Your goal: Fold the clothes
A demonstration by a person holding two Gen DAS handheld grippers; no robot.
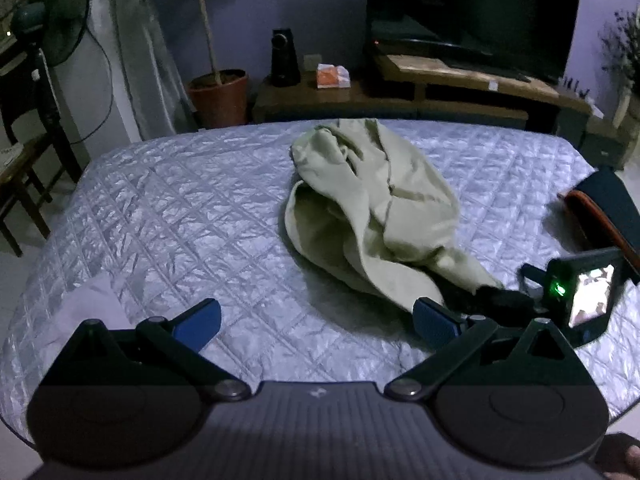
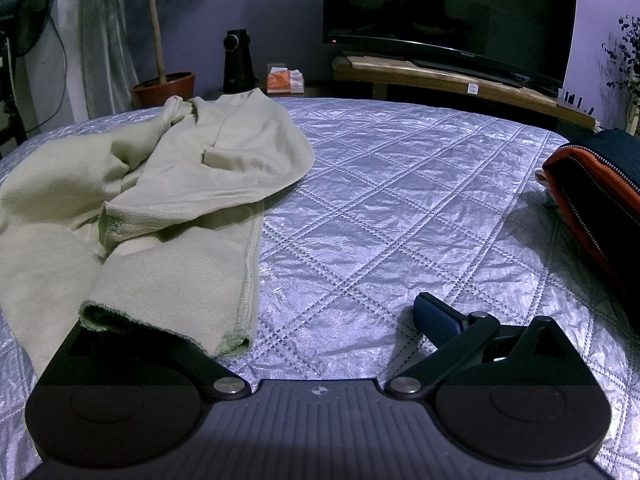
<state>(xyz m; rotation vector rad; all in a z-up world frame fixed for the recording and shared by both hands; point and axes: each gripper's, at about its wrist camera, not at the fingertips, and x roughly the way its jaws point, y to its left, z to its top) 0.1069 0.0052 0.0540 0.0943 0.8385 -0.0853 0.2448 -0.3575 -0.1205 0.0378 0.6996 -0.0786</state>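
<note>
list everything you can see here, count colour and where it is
garment: 1, pale green, crumpled on the bed, one end draped over the right gripper's left finger
bed cover: 1, silvery quilted, under everything
pouch: 1, dark with orange zip edge, right edge of bed
television: 1, black, on a wooden stand behind the bed
potted plant: 1, terracotta pot, floor, back left
fan: 1, dark green, far left
speaker: 1, black, low shelf
small box: 1, orange and white, beside speaker
left hand-held gripper: 1, black with blue pads, open, above the bed
right hand-held gripper: 1, same, open, left finger under cloth
</note>
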